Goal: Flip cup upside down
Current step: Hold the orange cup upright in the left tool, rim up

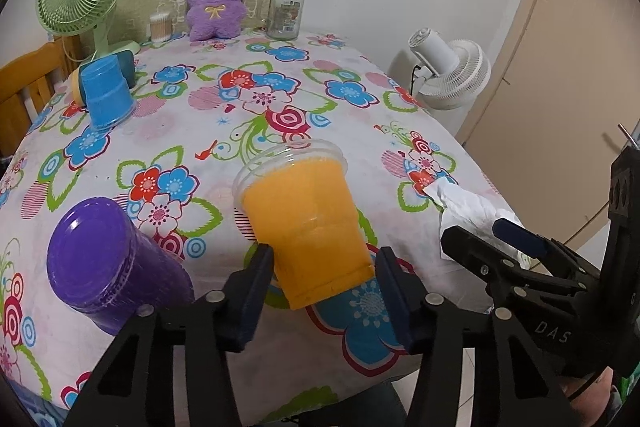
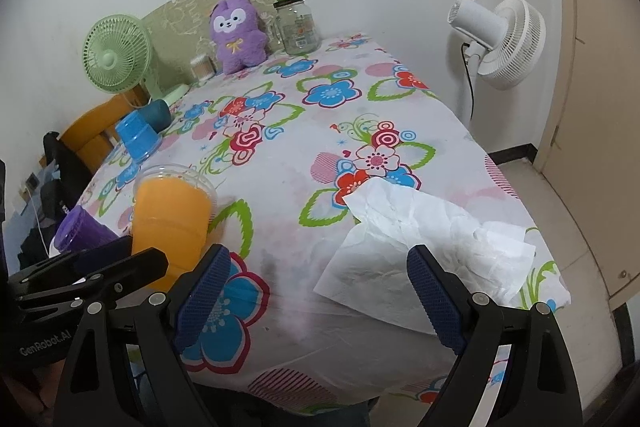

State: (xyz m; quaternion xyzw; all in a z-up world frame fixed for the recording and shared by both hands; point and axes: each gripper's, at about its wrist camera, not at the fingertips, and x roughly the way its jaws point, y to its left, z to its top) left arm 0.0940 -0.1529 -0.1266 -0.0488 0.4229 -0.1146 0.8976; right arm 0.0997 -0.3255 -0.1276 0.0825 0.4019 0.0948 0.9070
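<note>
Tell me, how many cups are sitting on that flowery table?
3, as far as shows. The orange cup stands upright near the front edge, the purple cup is upside down at front left, and the blue cup is upside down farther back on the left.

In the right wrist view, the left gripper [image 2: 120, 259] covered the lower part of the orange plastic cup [image 2: 172, 215] and most of the purple plastic cup [image 2: 78, 231]. In the left wrist view, the right gripper [image 1: 496, 239] hid the near end of the crumpled white tissue [image 1: 464, 203]. The label print on the clear glass jar [image 1: 286, 11] was too small to read. The flowered surface [image 1: 304, 99] was cut off behind both grippers' arms.
</note>
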